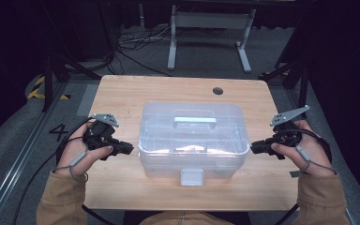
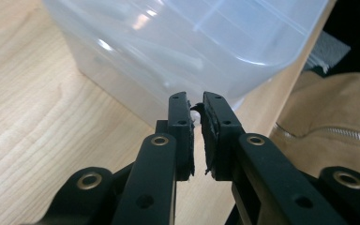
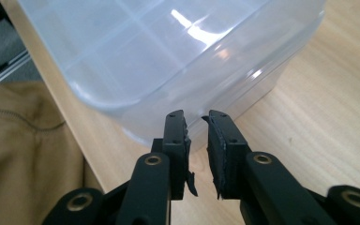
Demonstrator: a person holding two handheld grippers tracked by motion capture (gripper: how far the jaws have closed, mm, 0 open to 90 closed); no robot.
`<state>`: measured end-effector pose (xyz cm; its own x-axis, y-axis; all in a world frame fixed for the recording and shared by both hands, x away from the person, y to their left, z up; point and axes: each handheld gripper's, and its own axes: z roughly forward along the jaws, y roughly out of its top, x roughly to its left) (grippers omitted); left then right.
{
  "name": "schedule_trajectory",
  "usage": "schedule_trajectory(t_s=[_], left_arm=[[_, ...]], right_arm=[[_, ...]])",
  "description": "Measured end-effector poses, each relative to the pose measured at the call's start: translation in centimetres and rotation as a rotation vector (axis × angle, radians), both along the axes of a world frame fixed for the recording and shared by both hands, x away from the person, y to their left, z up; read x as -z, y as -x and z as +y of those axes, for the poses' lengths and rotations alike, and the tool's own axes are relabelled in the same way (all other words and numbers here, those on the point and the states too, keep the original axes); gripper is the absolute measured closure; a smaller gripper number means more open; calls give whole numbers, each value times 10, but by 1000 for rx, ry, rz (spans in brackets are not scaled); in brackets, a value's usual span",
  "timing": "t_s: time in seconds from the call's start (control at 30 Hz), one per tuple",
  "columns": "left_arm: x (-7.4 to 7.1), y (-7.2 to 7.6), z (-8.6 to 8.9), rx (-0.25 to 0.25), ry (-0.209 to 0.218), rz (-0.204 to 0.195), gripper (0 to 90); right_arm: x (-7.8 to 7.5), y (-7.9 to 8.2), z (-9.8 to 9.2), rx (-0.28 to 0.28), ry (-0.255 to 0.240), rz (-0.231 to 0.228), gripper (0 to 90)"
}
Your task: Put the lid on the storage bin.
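box: clear lidded plastic storage box [image 1: 192, 140] on the wooden counter [image 1: 122, 93]
left gripper [image 1: 127, 148]: fingers slightly apart, empty, beside box
right gripper [image 1: 254, 147]: fingers slightly apart, empty, beside box

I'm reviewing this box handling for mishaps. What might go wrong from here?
1. The clear plastic storage box has smooth, rounded walls, and both grippers, left and right, have their jaws only slightly apart with nothing between them; a side grip may slip.
2. The box sits near the wooden table's front edge; a nudge might tip it off.

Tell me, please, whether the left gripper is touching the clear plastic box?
Cannot tell. In the high view the left gripper ends right beside the clear plastic box, and its own view leaves the gap unclear.
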<state>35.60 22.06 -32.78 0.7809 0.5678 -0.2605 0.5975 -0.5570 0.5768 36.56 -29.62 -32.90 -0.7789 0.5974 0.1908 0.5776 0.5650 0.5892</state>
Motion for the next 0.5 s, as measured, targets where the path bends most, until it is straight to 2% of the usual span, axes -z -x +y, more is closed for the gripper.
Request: schedule_trajectory(t_s=[0.03, 0.13, 0.23, 0.37, 0.5], left_arm=[[0, 0, 0, 0, 0, 0, 819], [0, 1, 10, -84, 33, -31, 802], [2, 0, 18, -122, 48, -33, 797], [5, -4, 27, -185, 78, -49, 784], [9, -8, 33, -247, 93, -87, 749]], right_arm=[[-1, -1, -1, 5, -5, -11, 777], [-2, -3, -2, 24, -17, -29, 775], [-3, -8, -5, 54, -27, -53, 763], [-2, -12, -9, 104, -62, -89, 738], [1, -18, -17, 163, -84, -118, 724]])
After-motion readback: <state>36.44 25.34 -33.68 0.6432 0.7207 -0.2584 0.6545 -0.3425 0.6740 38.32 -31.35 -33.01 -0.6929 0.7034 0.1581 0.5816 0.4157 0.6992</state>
